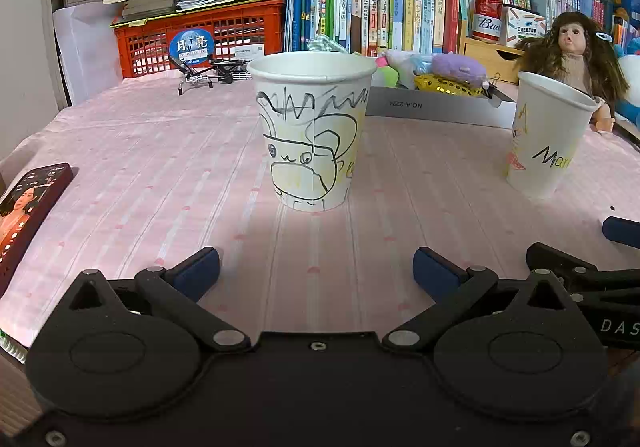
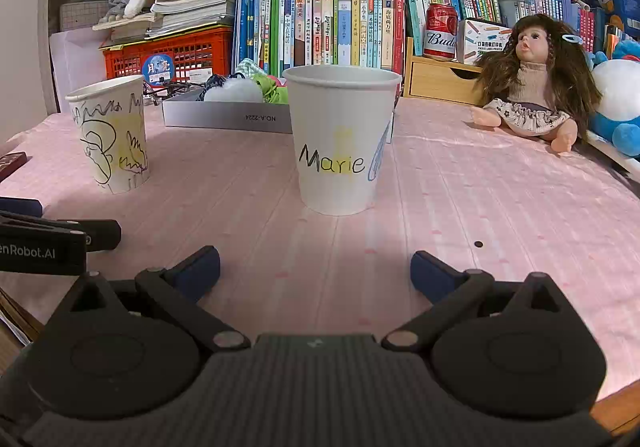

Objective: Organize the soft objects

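Soft toys (image 1: 436, 73) heaped in grey box (image 1: 436, 107) at far side of pink surface (image 1: 160, 175), well beyond both grippers. Left gripper (image 1: 316, 271) fingers spread, empty, facing doodled cup (image 1: 312, 131). Right gripper (image 2: 316, 271) fingers spread, empty, facing "Marie" cup (image 2: 340, 143).

home, looks like a kid's room or study corner | packed bookshelf (image 2: 340, 27) along the table's far edge | pink tablecloth (image 2: 480, 207) | doll (image 2: 532, 87) sitting at the far right edge | kid-scribbled paper cups (image 2: 342, 143) | plush toys (image 2: 616, 103) at the right edge
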